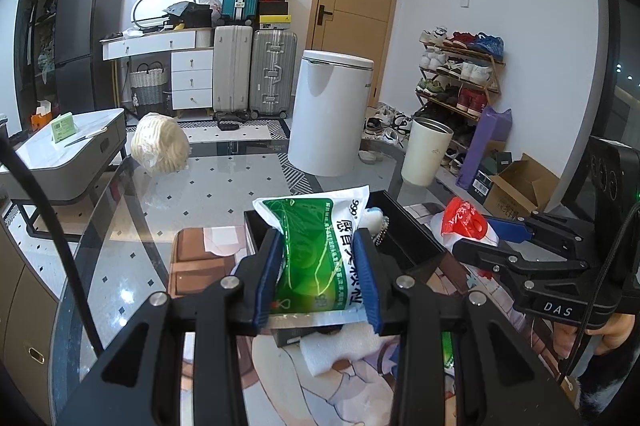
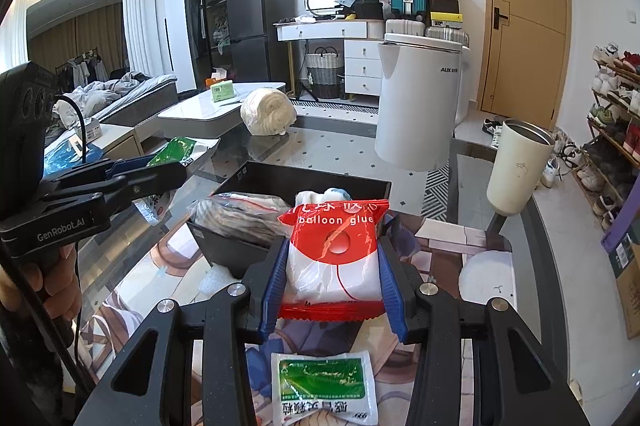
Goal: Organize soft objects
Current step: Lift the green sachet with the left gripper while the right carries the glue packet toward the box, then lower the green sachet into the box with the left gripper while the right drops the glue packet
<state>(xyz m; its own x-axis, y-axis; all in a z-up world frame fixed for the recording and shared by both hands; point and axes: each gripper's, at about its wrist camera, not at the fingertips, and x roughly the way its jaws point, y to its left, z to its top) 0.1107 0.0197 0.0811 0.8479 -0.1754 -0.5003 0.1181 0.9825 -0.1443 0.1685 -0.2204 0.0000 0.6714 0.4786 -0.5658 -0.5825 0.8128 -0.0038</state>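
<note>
Here the left gripper (image 1: 318,268) pinches a green sachet (image 1: 316,254), the right gripper (image 2: 334,272) clamps a red balloon-glue pouch (image 2: 338,254); both packets hang above the printed mat (image 2: 132,310), just before the black bin (image 2: 240,250), another green sachet (image 2: 324,388) lying below
</note>
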